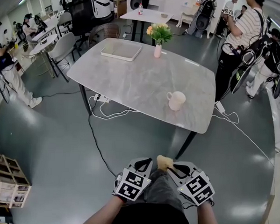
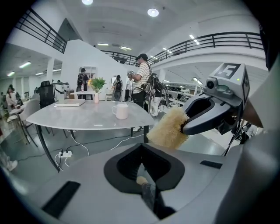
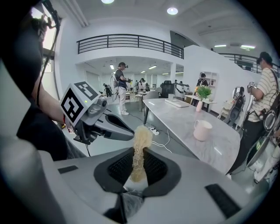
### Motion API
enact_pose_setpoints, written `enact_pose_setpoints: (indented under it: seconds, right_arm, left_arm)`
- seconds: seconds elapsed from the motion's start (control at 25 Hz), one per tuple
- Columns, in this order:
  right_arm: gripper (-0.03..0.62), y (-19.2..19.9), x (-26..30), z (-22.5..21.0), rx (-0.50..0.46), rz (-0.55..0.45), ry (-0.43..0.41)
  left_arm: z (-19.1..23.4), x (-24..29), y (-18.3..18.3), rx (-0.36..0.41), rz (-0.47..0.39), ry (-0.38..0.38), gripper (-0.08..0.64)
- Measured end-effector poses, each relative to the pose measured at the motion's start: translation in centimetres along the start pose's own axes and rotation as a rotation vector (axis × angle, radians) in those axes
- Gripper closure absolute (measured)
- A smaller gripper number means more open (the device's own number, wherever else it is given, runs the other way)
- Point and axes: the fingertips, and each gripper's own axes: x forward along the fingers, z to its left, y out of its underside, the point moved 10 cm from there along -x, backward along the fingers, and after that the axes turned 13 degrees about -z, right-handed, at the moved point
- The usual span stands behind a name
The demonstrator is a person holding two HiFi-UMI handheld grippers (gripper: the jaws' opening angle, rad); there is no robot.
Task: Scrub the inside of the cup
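- An open hall with a grey floor and people standing at the edges; in the middle a pale grey, marble-look worktop carries a white rectangular tray and a small pink vase of flowers at its far end.
- The pale pink ceramic cup stands upright on the worktop near the right corner of its near edge. Its handle points left in the head view, and nothing shows inside it.
- The right tongs pinch a tan, fibrous scrubbing pad on edge, with much of it poking out past the tips.
- The left tongs are pressed together with nothing between them.
- Both tongs hang low in front of the person, well apart from the worktop and the cup.
- This fits either a pad in hand on the way to the cup, or one drawn back from it after scrubbing; the pictures do not settle which.
- Judgement: any scrubbing goes best with the pinch kept firm so the soft pad cannot twist out. The protruding end should go in at the mouth, and the empty tongs should steady the light cup so it neither slides nor tips.
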Motion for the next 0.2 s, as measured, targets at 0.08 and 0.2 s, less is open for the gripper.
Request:
enact_pose_setpoints:
  seconds: [0.08, 0.2]
  right_arm:
    - [0.532, 0.28, -0.01, 0.25, 0.002, 0.003, -0.007]
    - [0.532, 0.79, -0.23, 0.57, 0.01, 0.013, -0.01]
  left_arm:
    - [-0.16, -0.13, 0.22, 0.004, 0.004, 0.003, 0.546]
    - [-0.47, -0.29, 0.45, 0.015, 0.007, 0.013, 0.546]
